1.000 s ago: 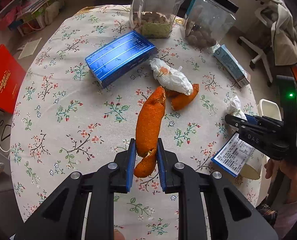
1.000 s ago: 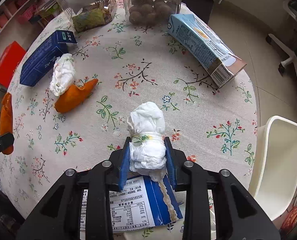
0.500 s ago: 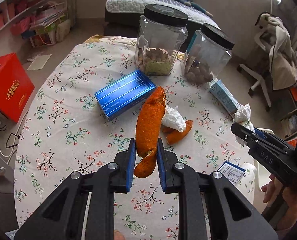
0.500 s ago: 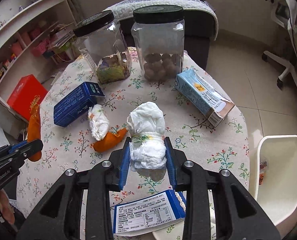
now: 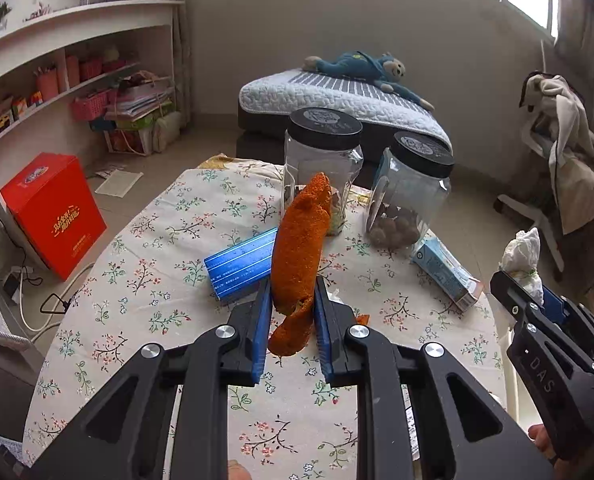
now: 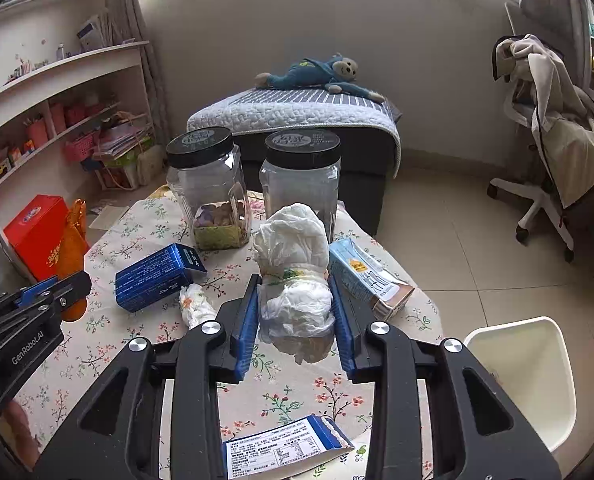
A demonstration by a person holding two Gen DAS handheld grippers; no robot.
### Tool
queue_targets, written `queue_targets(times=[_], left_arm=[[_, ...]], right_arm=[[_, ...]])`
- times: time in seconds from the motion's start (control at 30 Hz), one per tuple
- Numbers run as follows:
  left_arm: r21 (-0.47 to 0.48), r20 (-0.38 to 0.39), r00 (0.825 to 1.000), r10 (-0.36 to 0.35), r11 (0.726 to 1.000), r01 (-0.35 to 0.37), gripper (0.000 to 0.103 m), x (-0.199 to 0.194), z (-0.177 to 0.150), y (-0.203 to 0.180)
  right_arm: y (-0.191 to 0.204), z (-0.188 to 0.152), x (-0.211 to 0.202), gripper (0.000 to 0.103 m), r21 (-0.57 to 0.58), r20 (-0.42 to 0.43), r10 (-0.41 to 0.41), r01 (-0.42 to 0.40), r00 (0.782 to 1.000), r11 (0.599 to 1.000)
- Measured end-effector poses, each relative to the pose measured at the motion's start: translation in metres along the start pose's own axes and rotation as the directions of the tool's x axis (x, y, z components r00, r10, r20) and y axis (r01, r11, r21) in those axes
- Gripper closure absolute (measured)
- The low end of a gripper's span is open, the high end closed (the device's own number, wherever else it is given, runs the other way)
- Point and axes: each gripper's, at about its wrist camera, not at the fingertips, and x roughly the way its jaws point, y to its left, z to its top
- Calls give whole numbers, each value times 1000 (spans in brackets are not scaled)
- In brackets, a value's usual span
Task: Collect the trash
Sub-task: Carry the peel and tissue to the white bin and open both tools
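Two jars [image 6: 211, 192], two tissue wads [image 6: 293, 272].

Both wrist cameras sit close behind their own fingers, tilted down over the floral-clothed table [image 5: 145, 240] toward the bed [image 6: 297, 112]; both share two black-lidded jars [image 6: 205, 188]; each frame's edge shows the other gripper.

Orange peel [image 5: 299, 248], floral tablecloth [image 5: 157, 248]

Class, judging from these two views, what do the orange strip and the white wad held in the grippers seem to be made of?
Orange strip: probably citrus peel, matte and pebbled, with a curled, torn lower end. White wad: likely tissue or thin paper, soft and crumpled into fine creases, with a faint printed band.
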Motion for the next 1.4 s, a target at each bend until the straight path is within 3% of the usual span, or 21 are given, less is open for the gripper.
queue_targets(times=[0.2,0.4,0.87,1.13,1.17,1.3,1.4], left_arm=[[62,116,993,33,997,-40,81,-22,-2,-26],[91,148,989,11,996,-25,81,-31,-7,-51],[157,118,990,-78,986,59,81,-35,-29,-114],[206,66,989,-133,972,116,81,-30,-45,-155],[214,60,989,-138,969,122,81,-29,-47,-160],[249,36,986,-161,957,147,81,-28,-54,-182],[267,11,983,-185,948,176,81,-27,-57,-201]], right_arm=[[-9,0,-16,71,-9,50,-35,36,998,999],[-23,-2,-33,70,-2,89,-79,79,993,997],[-100,-15,-66,70,88,96,-242,234,966,968],[-171,-27,-73,68,225,10,-337,327,941,918],[-178,-28,-73,66,238,-1,-344,334,939,912],[-204,-32,-83,38,314,-8,-396,379,918,871],[-224,-35,-96,24,385,-1,-438,405,899,829]])
